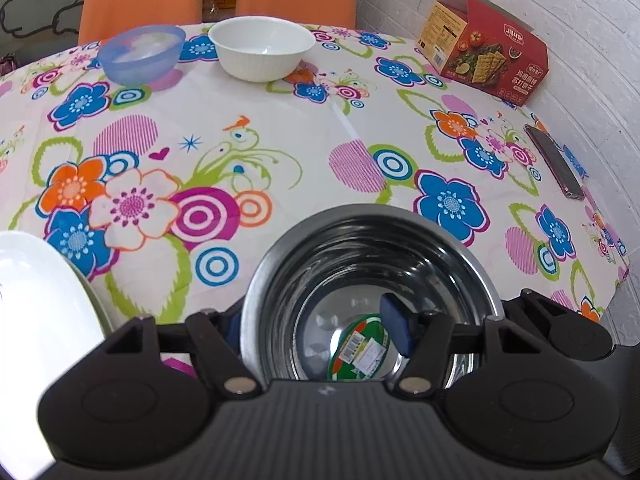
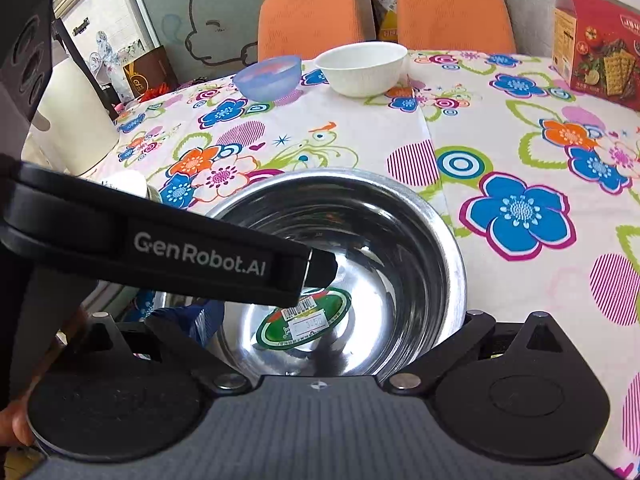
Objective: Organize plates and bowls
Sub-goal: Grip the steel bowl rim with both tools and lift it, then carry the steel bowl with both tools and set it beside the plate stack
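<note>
A steel bowl [image 1: 360, 248] [image 2: 380, 240] with a green sticker on its bottom stands on the flowered table right in front of both grippers. My left gripper [image 1: 312, 328] straddles the bowl's left wall. Its blue-padded right finger [image 1: 396, 328] [image 2: 320, 270] hangs inside the bowl, apart from the wall, and the other finger is outside the rim. My right gripper [image 2: 328, 320] is open wide, with the bowl filling the space between its jaws. Its fingers are mostly hidden. A blue translucent bowl [image 1: 140, 54] [image 2: 268, 76] and a white bowl [image 1: 262, 46] [image 2: 362, 66] stand side by side at the far edge.
A white plate [image 1: 40, 320] [image 2: 128, 184] lies left of the steel bowl. A red cracker box [image 1: 484, 40] and a phone [image 1: 556, 160] lie along the right edge by the wall. Two orange chairs [image 2: 308, 16] stand behind the table. A white appliance [image 2: 72, 120] is at the left.
</note>
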